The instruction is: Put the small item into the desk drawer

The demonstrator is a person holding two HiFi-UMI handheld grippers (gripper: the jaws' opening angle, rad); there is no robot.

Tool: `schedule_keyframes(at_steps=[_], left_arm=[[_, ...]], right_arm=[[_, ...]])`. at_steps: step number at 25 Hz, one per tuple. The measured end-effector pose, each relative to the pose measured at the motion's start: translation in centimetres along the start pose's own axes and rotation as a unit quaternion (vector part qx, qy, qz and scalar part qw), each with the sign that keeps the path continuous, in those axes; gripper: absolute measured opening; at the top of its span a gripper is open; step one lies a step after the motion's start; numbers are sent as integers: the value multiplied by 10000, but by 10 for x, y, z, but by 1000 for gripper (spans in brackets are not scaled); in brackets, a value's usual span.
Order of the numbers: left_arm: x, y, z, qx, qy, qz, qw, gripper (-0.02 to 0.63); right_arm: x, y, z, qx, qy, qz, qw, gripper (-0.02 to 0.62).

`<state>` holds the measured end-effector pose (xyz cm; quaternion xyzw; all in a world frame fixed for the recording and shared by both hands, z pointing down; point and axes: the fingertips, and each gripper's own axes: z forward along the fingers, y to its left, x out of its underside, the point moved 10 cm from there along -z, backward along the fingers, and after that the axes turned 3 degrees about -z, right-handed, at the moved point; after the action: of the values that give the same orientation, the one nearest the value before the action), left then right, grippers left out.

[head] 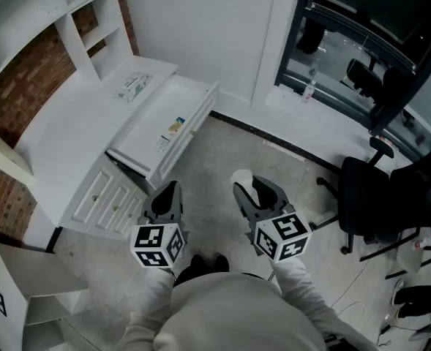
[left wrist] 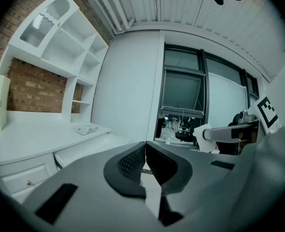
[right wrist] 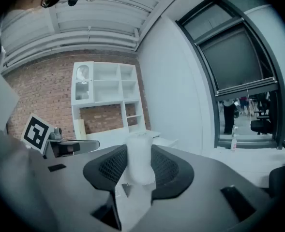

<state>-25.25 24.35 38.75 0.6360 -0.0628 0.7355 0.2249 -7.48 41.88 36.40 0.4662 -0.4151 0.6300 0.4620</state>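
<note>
White desk drawer [head: 182,97] stands open forward-left of your right gripper [head: 257,196], clamped on the upright small item [right wrist: 140,158]; your left gripper [head: 167,194], jaws together, hangs nearer it.

Office: white desk [head: 61,134], swivel chair [head: 369,196].

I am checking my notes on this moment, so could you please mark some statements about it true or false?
1. The desk drawer is pulled open. True.
2. The right gripper is empty. False: it is shut on a small white item.
3. The left gripper has its jaws together with nothing between them. True.
4. The small white item lies in the drawer. False: the right gripper holds it, away from the drawer.
</note>
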Motion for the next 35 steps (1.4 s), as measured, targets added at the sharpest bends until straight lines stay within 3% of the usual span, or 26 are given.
schedule_keyframes(at_steps=[22,35], left_arm=[[-4,-9,12,-84,24,170,9998,20],[-28,35,87,-53,-27,77,10000,20]], right_arm=[[-1,-19,6,-265,-173,340,9989,181],[-25,-47,81,-280,-217,372,9987,181]])
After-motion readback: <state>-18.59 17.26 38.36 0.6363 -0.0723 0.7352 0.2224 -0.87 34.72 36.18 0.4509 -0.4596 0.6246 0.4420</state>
